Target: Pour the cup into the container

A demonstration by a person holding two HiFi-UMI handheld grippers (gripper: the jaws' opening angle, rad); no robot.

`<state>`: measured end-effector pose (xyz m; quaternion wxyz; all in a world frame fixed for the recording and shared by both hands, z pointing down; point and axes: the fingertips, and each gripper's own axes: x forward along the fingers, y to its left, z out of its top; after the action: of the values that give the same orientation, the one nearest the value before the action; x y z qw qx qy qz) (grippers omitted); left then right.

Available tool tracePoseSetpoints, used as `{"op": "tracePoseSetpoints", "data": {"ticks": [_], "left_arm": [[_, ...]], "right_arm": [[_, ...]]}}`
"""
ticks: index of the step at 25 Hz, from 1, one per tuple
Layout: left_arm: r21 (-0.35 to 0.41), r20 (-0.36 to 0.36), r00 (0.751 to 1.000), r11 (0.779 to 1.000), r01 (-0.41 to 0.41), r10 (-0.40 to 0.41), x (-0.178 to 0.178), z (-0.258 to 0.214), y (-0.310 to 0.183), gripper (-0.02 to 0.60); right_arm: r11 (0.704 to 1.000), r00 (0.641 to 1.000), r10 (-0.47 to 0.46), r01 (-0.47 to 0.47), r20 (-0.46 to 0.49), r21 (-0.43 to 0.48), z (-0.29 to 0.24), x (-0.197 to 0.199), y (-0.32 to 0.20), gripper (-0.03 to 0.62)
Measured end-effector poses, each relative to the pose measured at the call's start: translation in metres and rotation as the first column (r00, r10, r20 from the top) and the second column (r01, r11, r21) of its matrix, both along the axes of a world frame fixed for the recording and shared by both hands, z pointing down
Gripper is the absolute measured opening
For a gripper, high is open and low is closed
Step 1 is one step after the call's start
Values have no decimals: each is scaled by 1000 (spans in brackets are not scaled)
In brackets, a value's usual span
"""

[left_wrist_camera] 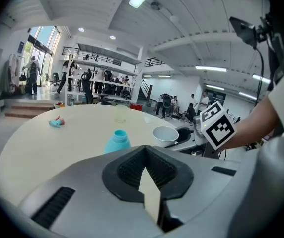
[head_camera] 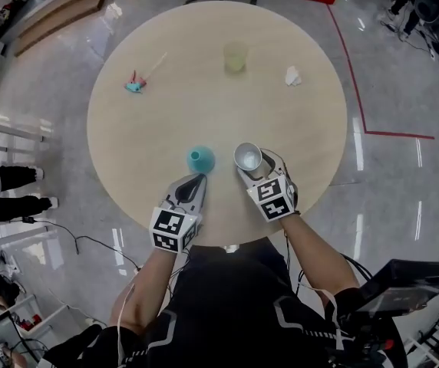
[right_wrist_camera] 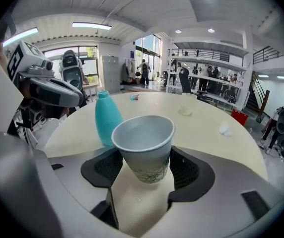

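Note:
A white paper cup [head_camera: 248,157] sits between the jaws of my right gripper [head_camera: 250,167] near the table's front edge, and the pads press on its sides. In the right gripper view the cup [right_wrist_camera: 144,145] stands upright, mouth open, in that gripper [right_wrist_camera: 145,165]. A translucent yellow-green container [head_camera: 235,57] stands upright at the far side of the round table [head_camera: 127,136]; it shows small as the container [right_wrist_camera: 186,103]. A teal bottle [head_camera: 200,159] stands left of the cup. My left gripper [head_camera: 198,181] points at the bottle from just behind it, its jaws together and holding nothing; the left gripper [left_wrist_camera: 145,163] shows the same.
A crumpled white paper [head_camera: 292,76] lies at the far right of the table. A small teal and pink object with a stick [head_camera: 136,83] lies at the far left. People and chairs stand on the floor around the table.

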<state>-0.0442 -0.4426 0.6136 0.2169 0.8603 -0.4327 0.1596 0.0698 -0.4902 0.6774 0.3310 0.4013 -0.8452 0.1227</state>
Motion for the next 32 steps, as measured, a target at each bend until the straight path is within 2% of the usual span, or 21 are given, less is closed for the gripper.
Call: {"op": "tracePoseSetpoints", "data": {"ticks": [3,8,14,18,22,25,29,32], "left_arm": [[-19,8,1000,1000,1,-1,4,10,2,2],[-63,30,999,998,15,-13,-10,36,7,2],[-76,53,998,997,19,-14,-8,40,8,2],[-85,54,998,996,29,-24,-14,42,8,2],[-65,76,996,996,59,-54,-25,33,4,2],[-43,61,996,997,61,-58,-26,20,4,2],[6,37,998,998,57,-57,-26,2,1,2],[42,17,997,996,80,-81,-30,-17,-3,2]], "right_arm": [[999,998,-8,10,65,-34,10,3,4,296],[999,991,-20,25,135,-34,30,-7,9,296],[1000,984,5,0,176,-25,36,2,8,296],[1000,986,-5,9,168,-23,42,0,8,298],[1000,985,4,0,170,-26,36,5,10,327],[1000,985,6,-4,174,-14,22,14,16,337],[999,983,3,-12,186,47,-9,14,18,337],[996,973,2,-24,232,91,-44,11,18,336]]}}
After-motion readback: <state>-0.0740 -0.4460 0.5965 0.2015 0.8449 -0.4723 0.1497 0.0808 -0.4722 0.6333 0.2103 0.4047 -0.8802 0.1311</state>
